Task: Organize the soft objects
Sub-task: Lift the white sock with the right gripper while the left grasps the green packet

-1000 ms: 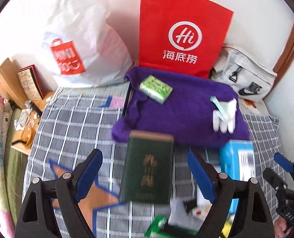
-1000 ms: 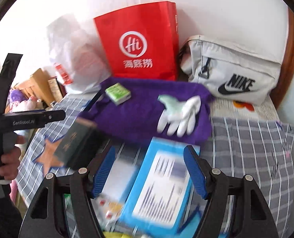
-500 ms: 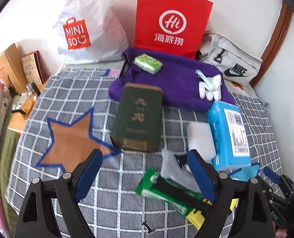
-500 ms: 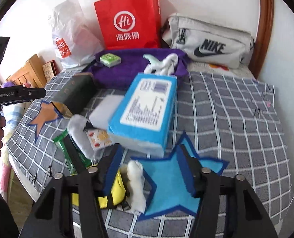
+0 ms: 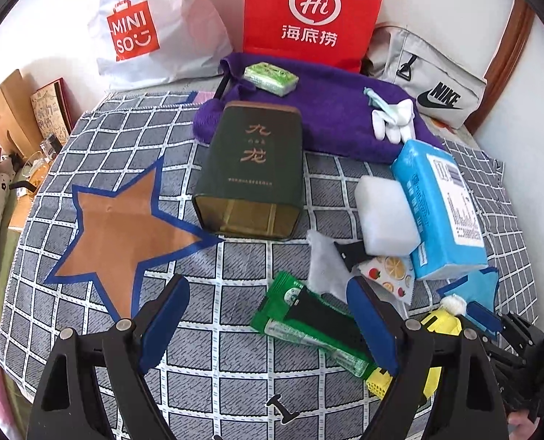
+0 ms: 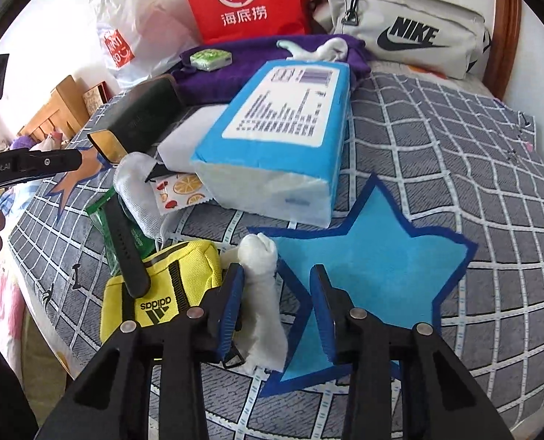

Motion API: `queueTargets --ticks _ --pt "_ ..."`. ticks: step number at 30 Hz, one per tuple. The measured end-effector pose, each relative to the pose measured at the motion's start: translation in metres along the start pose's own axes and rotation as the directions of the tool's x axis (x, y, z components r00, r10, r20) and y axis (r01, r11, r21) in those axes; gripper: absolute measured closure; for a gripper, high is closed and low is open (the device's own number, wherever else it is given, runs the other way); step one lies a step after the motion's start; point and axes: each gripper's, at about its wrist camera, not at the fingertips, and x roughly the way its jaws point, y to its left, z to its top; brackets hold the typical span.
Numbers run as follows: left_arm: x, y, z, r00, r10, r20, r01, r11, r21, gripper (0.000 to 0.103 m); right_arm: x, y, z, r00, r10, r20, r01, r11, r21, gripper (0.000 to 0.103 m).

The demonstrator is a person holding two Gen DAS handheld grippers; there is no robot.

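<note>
- Grey checked bedcover [image 5: 88, 139] carries everything; a red paper bag [image 5: 308, 11], a white Miniso bag [image 5: 154, 29] and a grey Nike pouch [image 6: 407, 36] line its far edge against the wall.
- A purple towel [image 5: 330, 121] lies along that far edge, with a green tissue packet [image 5: 270, 79] and white gloves [image 5: 393, 121] on it.
- A dark green tin [image 5: 251, 168] lies mid-cover; just beside it, toward the left edge, is an orange star [image 5: 117, 227].
- A blue tissue pack [image 6: 283, 135] and a white sponge [image 5: 385, 216] lie side by side, touching.
- Near the front edge a white sock [image 6: 260, 293] lies between a yellow Adidas pouch [image 6: 161, 300] and a blue star [image 6: 374, 271].
- The right gripper [image 6: 277, 311] has its jaws apart around the sock, one pad touching it, not clamped.
- The left gripper [image 5: 268, 326] hangs wide apart above a green packet [image 5: 308, 326], holding nothing.
</note>
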Motion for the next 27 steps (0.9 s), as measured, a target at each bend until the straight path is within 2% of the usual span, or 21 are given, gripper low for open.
queueTargets --ticks 7,8,10,14,21,27 --pt "0.004 0.007 -0.006 1.000 0.006 -0.010 -0.006 1.000 -0.003 0.016 0.013 0.000 0.005 0.996 0.085 -0.014 -0.085 0.996 0.026 0.063" --pt "0.004 0.008 -0.007 1.000 0.009 -0.011 -0.009 1.000 -0.004 0.016 0.014 0.003 0.006 0.997 0.071 -0.008 -0.071 0.997 0.015 0.064" --pt "0.004 0.010 -0.010 1.000 0.016 -0.014 -0.016 1.000 0.002 0.016 0.015 0.009 0.007 0.998 0.061 -0.007 -0.061 0.998 -0.002 0.086" --pt "0.003 0.015 -0.015 0.999 0.032 -0.014 -0.032 0.999 0.006 0.016 0.011 0.008 0.009 0.997 0.075 0.017 -0.075 0.997 0.003 0.086" --pt "0.007 0.012 -0.027 0.999 0.036 -0.038 -0.035 0.999 0.011 0.016 -0.014 -0.017 0.006 0.997 -0.039 0.069 0.037 0.999 0.029 0.086" --pt "0.013 -0.011 -0.038 0.999 -0.016 -0.050 0.017 1.000 0.017 0.016 -0.013 -0.034 -0.003 0.997 -0.048 0.063 0.044 0.997 0.057 0.086"
